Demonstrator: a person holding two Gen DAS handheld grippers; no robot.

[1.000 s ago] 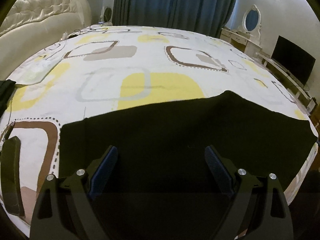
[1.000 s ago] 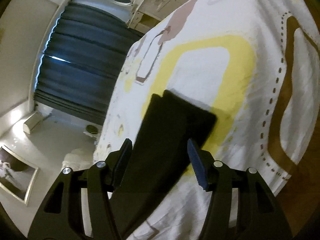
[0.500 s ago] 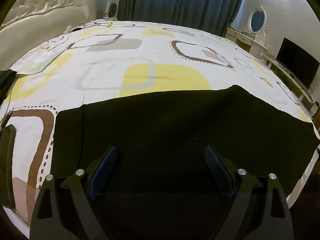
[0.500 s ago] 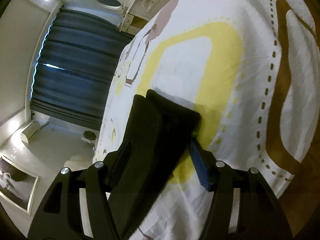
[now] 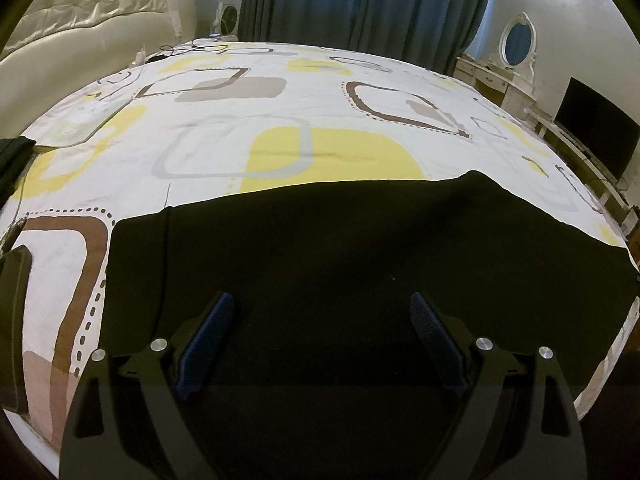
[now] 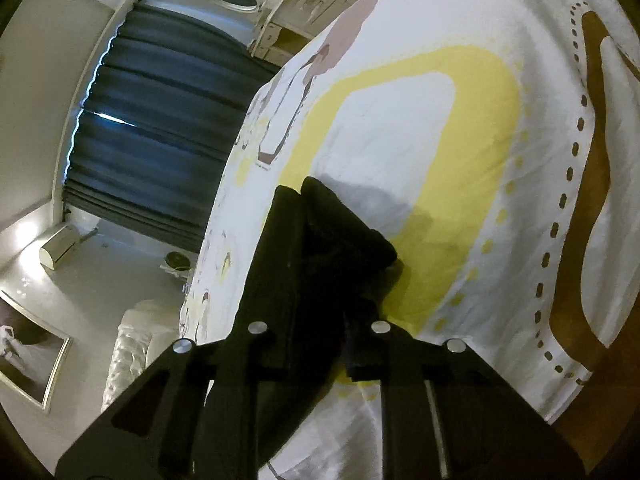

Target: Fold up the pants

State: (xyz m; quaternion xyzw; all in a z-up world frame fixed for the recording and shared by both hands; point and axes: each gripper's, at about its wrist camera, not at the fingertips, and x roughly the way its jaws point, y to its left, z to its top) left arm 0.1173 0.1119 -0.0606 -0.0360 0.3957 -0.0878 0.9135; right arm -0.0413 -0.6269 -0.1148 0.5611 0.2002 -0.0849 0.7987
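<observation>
Now, the black pants (image 5: pixel 360 264) lie spread flat across the near side of the bed (image 5: pixel 280 92), on a white sheet patterned with yellow, brown and grey squares. The left gripper (image 5: pixel 320 320) hovers over them, fingers wide apart, nothing between. Over on the right, the right gripper (image 6: pixel 320 320) has its fingers pinched together on one end of the pants (image 6: pixel 320 248). Dark blue curtains (image 5: pixel 360 0) hang at the far wall, a cream headboard (image 5: pixel 80 32) far left, a dressing table (image 5: pixel 504 76) and television (image 5: pixel 596 136) far right.

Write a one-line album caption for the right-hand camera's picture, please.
Right gripper, jaws shut on the end of the black pants, above a bedspread patterned in yellow and brown.
</observation>
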